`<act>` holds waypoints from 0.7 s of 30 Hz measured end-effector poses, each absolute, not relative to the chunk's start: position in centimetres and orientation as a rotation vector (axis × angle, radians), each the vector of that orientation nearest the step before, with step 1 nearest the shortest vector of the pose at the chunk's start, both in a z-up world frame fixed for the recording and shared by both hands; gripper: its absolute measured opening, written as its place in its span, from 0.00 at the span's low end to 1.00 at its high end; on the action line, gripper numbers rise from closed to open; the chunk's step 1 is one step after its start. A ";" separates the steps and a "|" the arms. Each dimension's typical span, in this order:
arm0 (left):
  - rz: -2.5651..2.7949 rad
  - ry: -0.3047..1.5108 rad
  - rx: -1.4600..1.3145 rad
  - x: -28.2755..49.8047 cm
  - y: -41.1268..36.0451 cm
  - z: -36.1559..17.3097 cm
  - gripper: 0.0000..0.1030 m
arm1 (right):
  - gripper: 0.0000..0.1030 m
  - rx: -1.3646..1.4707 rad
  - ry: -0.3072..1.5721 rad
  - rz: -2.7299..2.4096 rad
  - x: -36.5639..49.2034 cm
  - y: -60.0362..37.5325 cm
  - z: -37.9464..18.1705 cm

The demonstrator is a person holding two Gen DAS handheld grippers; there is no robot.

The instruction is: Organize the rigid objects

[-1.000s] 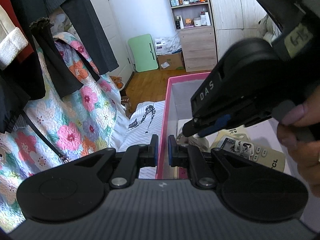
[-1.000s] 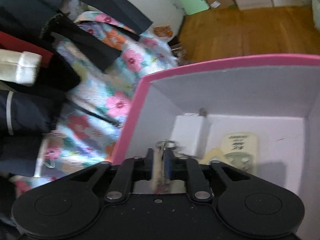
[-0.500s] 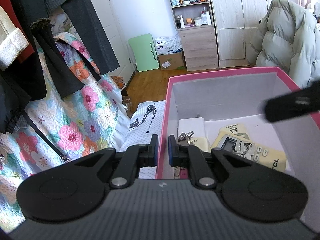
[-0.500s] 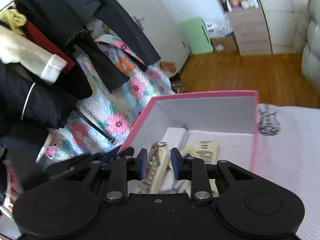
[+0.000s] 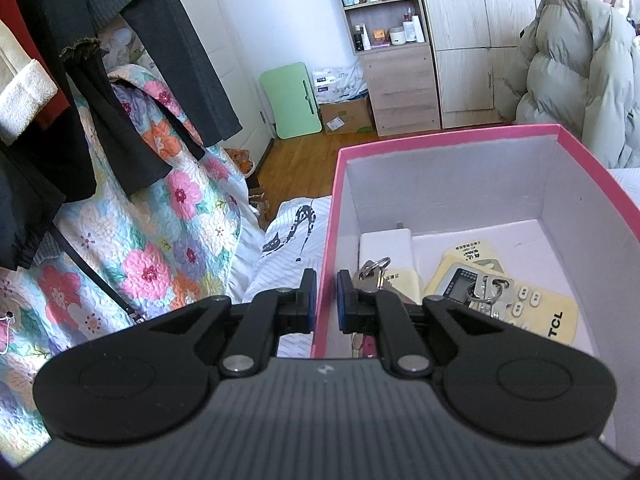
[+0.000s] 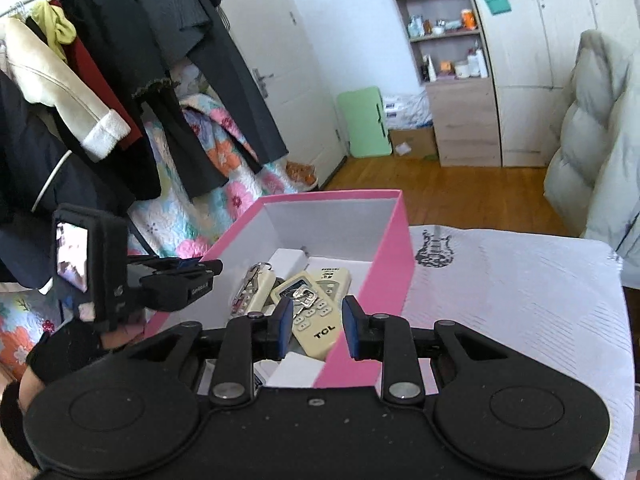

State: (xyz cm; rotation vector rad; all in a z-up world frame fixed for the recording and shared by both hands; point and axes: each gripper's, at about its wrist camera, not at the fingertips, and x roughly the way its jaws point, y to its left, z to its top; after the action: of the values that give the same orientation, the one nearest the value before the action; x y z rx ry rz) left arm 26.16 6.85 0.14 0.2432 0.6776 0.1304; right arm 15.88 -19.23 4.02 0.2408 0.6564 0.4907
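A pink box (image 5: 440, 136) with white inner walls stands on the bed. In it lie a cream TCL remote (image 5: 552, 316) with a bunch of keys (image 5: 486, 290) on top, a second cream remote with a key ring (image 5: 372, 272) and a white block (image 5: 386, 244). My left gripper (image 5: 325, 300) is shut on the box's left wall. In the right wrist view that gripper (image 6: 200, 266) shows at the box's left side, held by a gloved hand (image 6: 60, 352). My right gripper (image 6: 316, 320) hangs open and empty above the pink box's (image 6: 394, 248) near right corner, over the TCL remote (image 6: 320, 330).
A white bedcover with a guitar print (image 6: 500, 280) spreads to the right of the box. Hanging clothes (image 6: 120, 80) and a flowered quilt (image 5: 152, 240) fill the left side. A pale puffer jacket (image 5: 576, 80) and a shelf unit (image 5: 384, 20) stand beyond the wooden floor.
My right gripper let go of the keyed remote inside the box, opened, and drew back and up out of it. The left gripper kept its hold on the wall.
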 end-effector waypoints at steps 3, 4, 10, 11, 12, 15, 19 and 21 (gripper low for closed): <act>0.126 0.684 0.240 26.2 6.9 0.1 0.11 | 0.31 0.222 0.605 0.466 14.1 -19.6 4.0; 0.124 0.688 0.244 26.3 6.8 0.1 0.11 | 0.31 0.202 0.589 0.453 13.5 -19.6 4.0; 0.136 0.732 0.277 27.1 6.4 -0.2 0.11 | 0.40 0.134 0.522 0.423 10.2 -19.0 4.6; 0.136 0.729 0.276 27.0 6.4 -0.1 0.11 | 0.40 0.123 0.520 0.414 9.9 -18.9 4.7; 0.134 0.728 0.271 26.9 6.4 0.0 0.11 | 0.40 0.113 0.513 0.403 9.5 -18.8 4.7; 0.126 0.737 0.257 26.6 6.5 0.6 0.11 | 0.40 0.109 0.503 0.378 8.5 -18.8 4.9; 0.099 0.734 0.223 25.7 6.7 2.3 0.11 | 0.40 0.109 0.502 0.362 7.6 -19.0 5.0; 0.092 0.729 0.227 24.8 6.4 3.2 0.11 | 0.40 0.098 0.499 0.353 7.2 -19.0 5.1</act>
State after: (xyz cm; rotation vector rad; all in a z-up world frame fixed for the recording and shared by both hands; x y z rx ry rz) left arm 24.79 6.42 3.17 0.2265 0.7289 0.0917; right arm 7.22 -18.99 5.08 0.0984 0.4986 0.3531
